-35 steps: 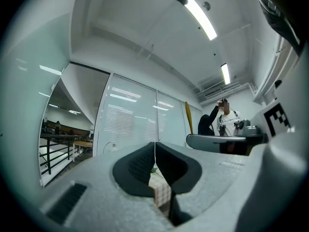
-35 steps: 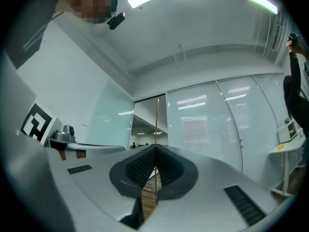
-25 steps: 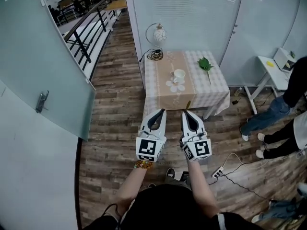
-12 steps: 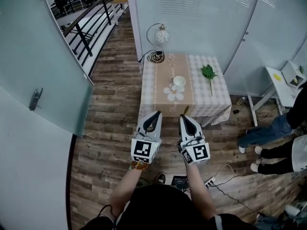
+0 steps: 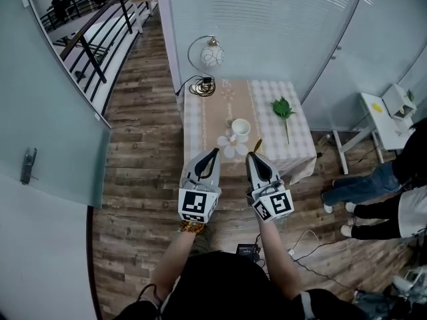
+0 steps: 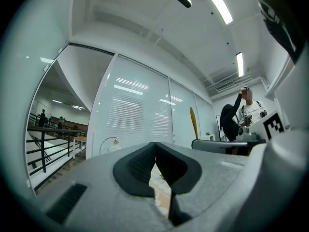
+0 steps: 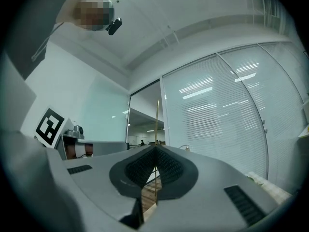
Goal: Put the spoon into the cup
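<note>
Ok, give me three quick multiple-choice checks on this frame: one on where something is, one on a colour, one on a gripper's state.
1. Where does the cup stand?
A. On the beige runner of the table
B. On the floor
C. On the lamp

2. What colour is the spoon?
A. Red
B. Gold
C. Blue

3. How is the right gripper?
A. Open and empty
B. Lying on the table
C. Shut on the spoon

Answers:
1 A: the head view shows the cup upright on the runner, mid-table.
2 B: the spoon shows as a thin gold strip rising past the fingers.
3 C: the right gripper view shows the fingers closed with the spoon clamped between them, above the floor and short of the table.
</note>
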`<action>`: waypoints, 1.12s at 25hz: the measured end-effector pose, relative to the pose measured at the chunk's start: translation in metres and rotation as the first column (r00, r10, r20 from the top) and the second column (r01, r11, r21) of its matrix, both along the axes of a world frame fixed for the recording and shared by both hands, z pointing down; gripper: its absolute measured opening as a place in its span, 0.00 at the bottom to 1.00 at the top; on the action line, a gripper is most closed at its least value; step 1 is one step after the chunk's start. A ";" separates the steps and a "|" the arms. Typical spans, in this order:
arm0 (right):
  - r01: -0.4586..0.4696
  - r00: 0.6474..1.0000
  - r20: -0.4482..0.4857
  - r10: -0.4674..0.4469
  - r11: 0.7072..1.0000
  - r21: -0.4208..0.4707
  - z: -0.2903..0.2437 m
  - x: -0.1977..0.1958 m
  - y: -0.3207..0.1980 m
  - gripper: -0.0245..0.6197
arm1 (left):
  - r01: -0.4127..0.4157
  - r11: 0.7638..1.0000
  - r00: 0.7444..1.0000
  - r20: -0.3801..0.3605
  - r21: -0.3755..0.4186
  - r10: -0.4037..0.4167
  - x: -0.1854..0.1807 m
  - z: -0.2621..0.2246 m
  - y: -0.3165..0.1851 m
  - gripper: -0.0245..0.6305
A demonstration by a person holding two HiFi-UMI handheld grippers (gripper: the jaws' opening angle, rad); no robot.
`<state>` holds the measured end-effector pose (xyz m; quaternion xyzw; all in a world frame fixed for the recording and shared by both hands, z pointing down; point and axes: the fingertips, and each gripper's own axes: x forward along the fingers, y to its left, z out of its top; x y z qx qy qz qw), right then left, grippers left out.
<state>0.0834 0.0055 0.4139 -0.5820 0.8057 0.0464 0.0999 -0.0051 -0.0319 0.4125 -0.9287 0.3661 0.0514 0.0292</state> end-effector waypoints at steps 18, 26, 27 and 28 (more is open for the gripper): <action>0.019 0.999 0.045 -0.017 0.998 -0.062 0.035 0.081 -0.144 0.05 | -0.116 0.992 0.992 0.051 -0.051 0.119 0.062 0.031 -0.151 0.06; 0.118 0.993 0.036 -0.114 0.987 -0.111 0.063 0.109 -0.202 0.05 | -0.086 0.995 0.994 0.057 -0.053 0.089 0.095 0.035 -0.193 0.06; 0.129 0.992 0.034 -0.125 0.985 -0.118 0.067 0.112 -0.207 0.05 | -0.086 0.995 0.994 0.058 -0.052 0.089 0.099 0.037 -0.195 0.06; 0.139 0.990 0.033 -0.136 0.983 -0.124 0.071 0.114 -0.212 0.05 | -0.085 0.995 0.994 0.059 -0.053 0.088 0.103 0.039 -0.198 0.06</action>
